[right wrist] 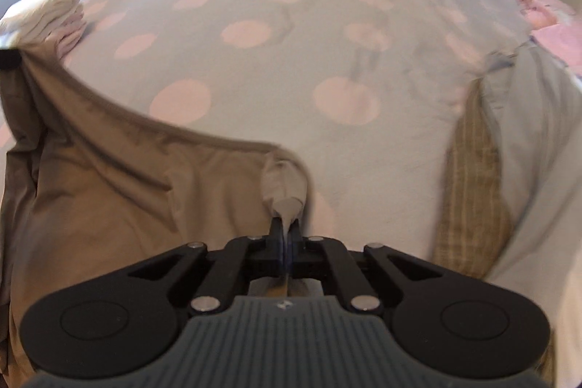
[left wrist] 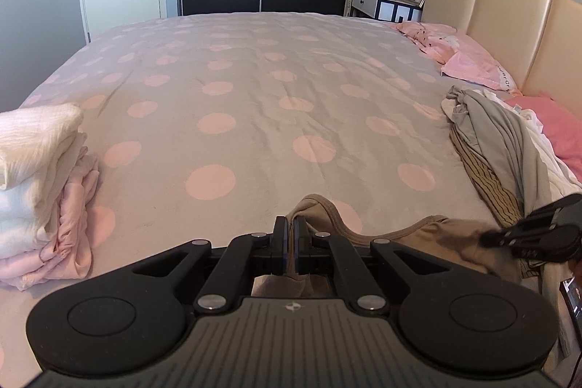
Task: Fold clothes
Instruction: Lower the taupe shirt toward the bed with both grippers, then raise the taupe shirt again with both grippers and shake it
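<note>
Gripping the tan garment (right wrist: 120,177) at two points, I am holding it stretched across the near edge of the bed (left wrist: 254,90), with both tongs clenched on fabric. My left tongs (left wrist: 291,231) are pinching a rounded, hemmed corner of the cloth, which is poking up just past the closed tips, and more of the same cloth is showing in the gap behind them. My right tongs (right wrist: 286,235) are clamped on a small bunched tuft of the garment's edge, the paler fold sticking out beyond the tips. In the right wrist view the hem is running in a sagging curve from that tuft up to the far left of the frame, where the cloth is being held by the other tongs, only just visible at the edge. In the left wrist view the right tongs (left wrist: 489,239) are coming in from the right side, low over the tan cloth. A stack of folded white and pale pink clothes (left wrist: 40,191) is sitting on the left side of the bed, well apart from the garment. A loose heap of unfolded clothes (left wrist: 502,148), grey over a striped brown piece, is lying on the right side near the pink pillows (left wrist: 473,64) and the padded headboard (left wrist: 509,10). The bedspread is grey with large pink dots.
</note>
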{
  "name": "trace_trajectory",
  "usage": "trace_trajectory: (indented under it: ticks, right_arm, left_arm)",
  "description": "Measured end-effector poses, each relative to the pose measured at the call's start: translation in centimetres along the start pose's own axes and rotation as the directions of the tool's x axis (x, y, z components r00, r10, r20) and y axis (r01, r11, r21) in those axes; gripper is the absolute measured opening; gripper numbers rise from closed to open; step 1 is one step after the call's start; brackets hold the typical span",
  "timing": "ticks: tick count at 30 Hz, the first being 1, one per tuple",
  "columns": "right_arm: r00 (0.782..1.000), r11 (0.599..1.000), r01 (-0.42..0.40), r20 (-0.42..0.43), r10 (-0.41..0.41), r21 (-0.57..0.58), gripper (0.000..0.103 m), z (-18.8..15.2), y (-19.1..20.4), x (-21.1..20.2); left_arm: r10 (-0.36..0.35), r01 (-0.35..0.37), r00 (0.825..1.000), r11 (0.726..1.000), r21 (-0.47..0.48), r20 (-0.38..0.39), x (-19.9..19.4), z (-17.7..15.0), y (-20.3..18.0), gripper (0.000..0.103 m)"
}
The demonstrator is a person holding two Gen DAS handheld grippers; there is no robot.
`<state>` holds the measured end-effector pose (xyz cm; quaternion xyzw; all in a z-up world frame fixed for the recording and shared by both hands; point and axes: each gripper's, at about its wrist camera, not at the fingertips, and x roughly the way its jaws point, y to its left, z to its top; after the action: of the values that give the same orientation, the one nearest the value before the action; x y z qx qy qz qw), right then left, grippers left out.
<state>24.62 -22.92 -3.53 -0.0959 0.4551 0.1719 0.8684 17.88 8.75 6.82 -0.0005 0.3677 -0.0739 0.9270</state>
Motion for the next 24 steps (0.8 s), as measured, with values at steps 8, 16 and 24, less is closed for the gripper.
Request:
trace_trajectory:
  ticks: [8,16,24]
  right_arm:
    - [0.974,0.977,0.146,0.147,-0.170,0.158,0.002,-0.4,-5.2,-8.1]
    - [0.886,0.988,0.095,0.442,-0.140,0.123,0.002,-0.8,-3.3,-20.8]
    - [0.691,0.998,0.050,0.721,-0.055,0.029,0.002,-3.2,-0.2,-36.2]
  left_arm:
    - [0.024,-0.029,0.997,0.997,0.065,0.075,-3.7,-1.3,-1.5,0.001]
    - [0.076,-0.068,0.923,0.997,-0.036,0.378,-13.8,-0.4,-1.3,0.001]
    - [0.071,-0.042,0.727,0.997,-0.060,0.683,-29.6,1.7,-1.1,0.001]
